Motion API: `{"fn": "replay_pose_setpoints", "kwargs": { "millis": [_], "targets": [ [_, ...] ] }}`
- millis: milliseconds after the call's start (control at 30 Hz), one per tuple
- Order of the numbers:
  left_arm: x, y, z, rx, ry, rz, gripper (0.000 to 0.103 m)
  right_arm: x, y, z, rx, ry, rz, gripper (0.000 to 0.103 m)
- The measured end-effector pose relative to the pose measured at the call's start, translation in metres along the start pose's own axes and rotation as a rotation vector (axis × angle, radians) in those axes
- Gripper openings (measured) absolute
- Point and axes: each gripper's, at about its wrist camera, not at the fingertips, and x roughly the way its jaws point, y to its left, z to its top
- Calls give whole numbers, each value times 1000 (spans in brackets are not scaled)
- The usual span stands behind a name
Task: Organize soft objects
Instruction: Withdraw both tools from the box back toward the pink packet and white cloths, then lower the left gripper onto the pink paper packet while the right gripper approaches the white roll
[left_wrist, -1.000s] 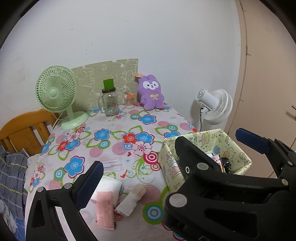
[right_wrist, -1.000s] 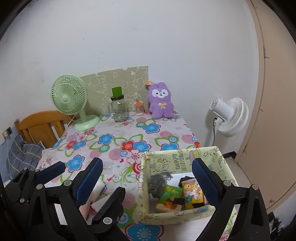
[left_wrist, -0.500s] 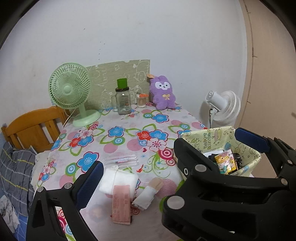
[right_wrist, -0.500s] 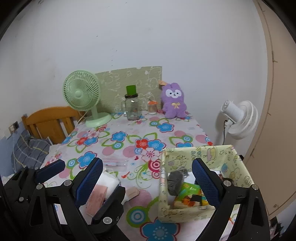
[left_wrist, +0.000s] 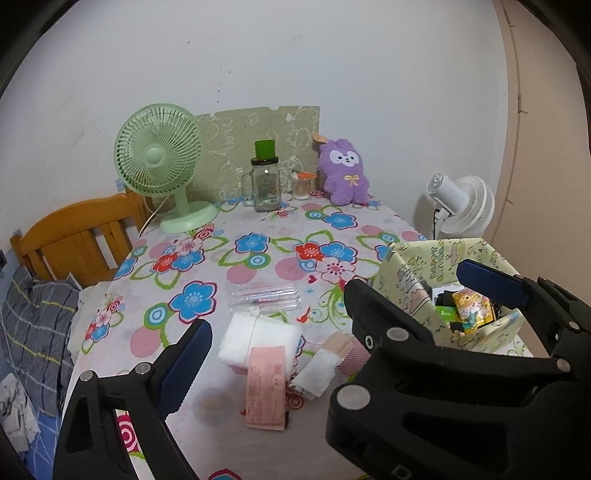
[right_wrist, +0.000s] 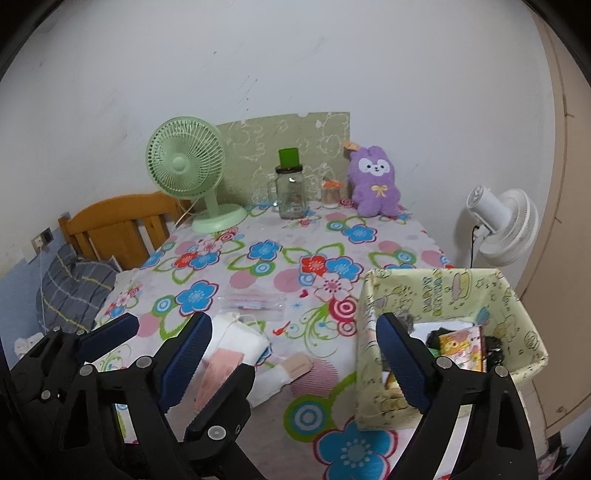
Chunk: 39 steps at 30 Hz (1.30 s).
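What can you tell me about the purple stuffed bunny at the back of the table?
The purple stuffed bunny is a flat, fuzzy plush with two short ears, a white face patch with dark eyes and a small yellow bow on its chest. It stands upright at the far edge of the flowered tablecloth, apparently leaning back against the wall, with a small tan tag by one ear. A small jar with an orange top stands beside it. Nothing grips it.

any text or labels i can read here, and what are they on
"HAPPY BIRTHDAY", roughly: inner wall of the yellow-green box, letters blurred.
Pink packet: faint print, too blurred to read.
Green item in the box: small white mark, too small to read.
Yellow cartoon pack: lettering unreadable.
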Motion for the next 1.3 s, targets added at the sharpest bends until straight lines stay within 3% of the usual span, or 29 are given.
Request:
{"fn": "replay_pose_setpoints", "kwargs": {
  "millis": [200, 767, 1300],
  "targets": [
    [2, 10, -10, -20, -17, 20, 96, 7, 9, -6, -12, 20, 15, 88],
    [30, 35, -34, -41, 78, 27, 90, 41, 30, -30, -11, 105, 22, 81],
    [61, 49, -54, -72, 163, 20, 76, 77, 36, -50, -3, 194, 9, 76]
  ]
}}
